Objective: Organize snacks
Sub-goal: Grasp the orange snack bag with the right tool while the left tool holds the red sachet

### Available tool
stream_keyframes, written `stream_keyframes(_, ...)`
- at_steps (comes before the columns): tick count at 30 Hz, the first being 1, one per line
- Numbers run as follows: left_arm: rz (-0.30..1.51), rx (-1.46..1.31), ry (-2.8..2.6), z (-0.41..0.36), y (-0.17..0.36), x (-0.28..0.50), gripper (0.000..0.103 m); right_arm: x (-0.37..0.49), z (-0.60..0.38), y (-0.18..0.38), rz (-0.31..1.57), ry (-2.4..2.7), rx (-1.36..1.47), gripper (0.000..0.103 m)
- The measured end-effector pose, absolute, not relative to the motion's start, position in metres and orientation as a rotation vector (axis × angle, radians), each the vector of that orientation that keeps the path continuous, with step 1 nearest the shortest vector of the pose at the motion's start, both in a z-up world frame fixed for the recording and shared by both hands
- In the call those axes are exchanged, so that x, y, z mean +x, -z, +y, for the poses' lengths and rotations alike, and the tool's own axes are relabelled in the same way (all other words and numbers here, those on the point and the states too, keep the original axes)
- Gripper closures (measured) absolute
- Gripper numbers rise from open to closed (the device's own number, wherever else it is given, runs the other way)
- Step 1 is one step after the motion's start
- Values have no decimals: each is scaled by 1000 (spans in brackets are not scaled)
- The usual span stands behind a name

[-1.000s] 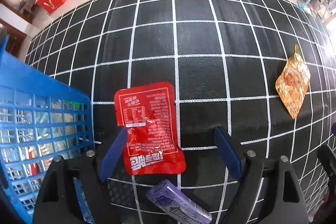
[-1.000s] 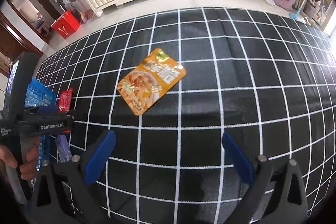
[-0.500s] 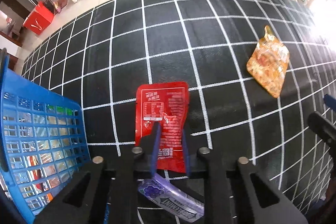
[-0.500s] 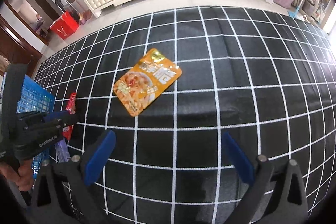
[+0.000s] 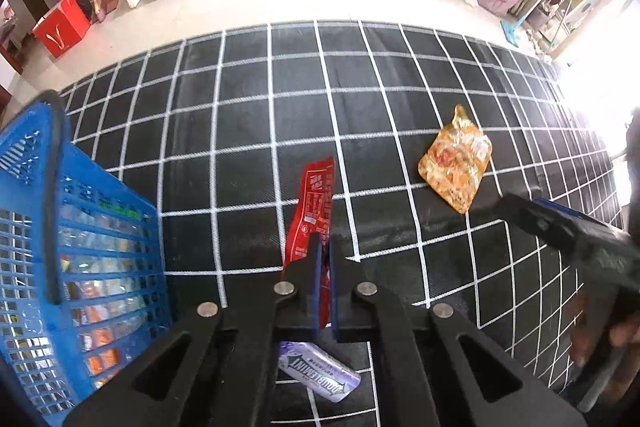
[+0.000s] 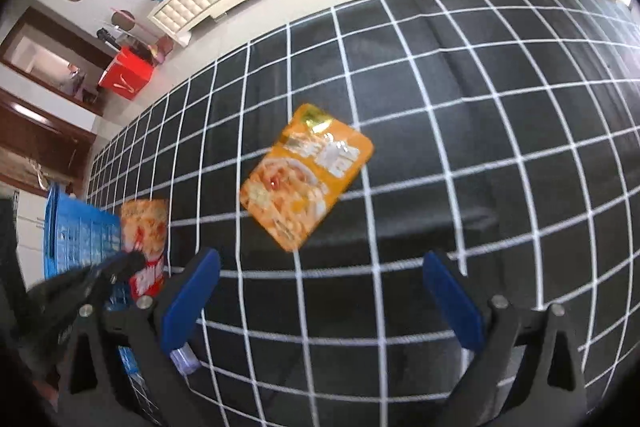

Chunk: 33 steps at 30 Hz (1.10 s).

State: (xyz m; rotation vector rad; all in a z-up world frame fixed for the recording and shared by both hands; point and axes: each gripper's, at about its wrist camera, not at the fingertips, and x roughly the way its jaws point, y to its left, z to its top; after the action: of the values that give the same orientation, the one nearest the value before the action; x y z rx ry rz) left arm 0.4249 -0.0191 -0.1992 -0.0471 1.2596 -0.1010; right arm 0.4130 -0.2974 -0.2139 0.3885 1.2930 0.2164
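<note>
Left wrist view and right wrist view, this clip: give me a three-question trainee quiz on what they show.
1. True or false: the left gripper is shut on the red packet.
2. The orange pouch lies: A) in the blue basket, B) flat on the checked mat, C) in the right gripper.
3. Fill in: a purple ____ pack lies on the mat below the left gripper.

Key: 1 true; 2 B; 3 gum.

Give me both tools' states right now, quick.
Left tool: closed on the red snack packet, lifted edge-on beside the blue basket.
Right tool: open, empty, facing the orange snack pouch.
</note>
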Motion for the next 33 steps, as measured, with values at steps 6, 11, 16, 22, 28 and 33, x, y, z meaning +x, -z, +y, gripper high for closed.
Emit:
stream_keyframes(6,1218,-49,86,-25,172,424,101,441,-285,218,1310,-168,425,0)
stream_keyframes(11,1185,-35,98,-29,158,428,101,458,-266,230,1365,-124,369,0)
stream_keyframes(16,1169,15,108,-41,164,436,101,469,-244,233,1368,-103,256,0)
stream_keyframes(22,1169,-7,115,-38,164,435,101,476,-221,234,1351,-46,109,10)
stream_keyframes(28,1182,-24,114,-30,167,427,101,475,-208,232,1325,-41,-2,28)
stream_keyframes(33,1185,-33,126,-30,166,423,101,464,-199,228,1304,-94,-16,56)
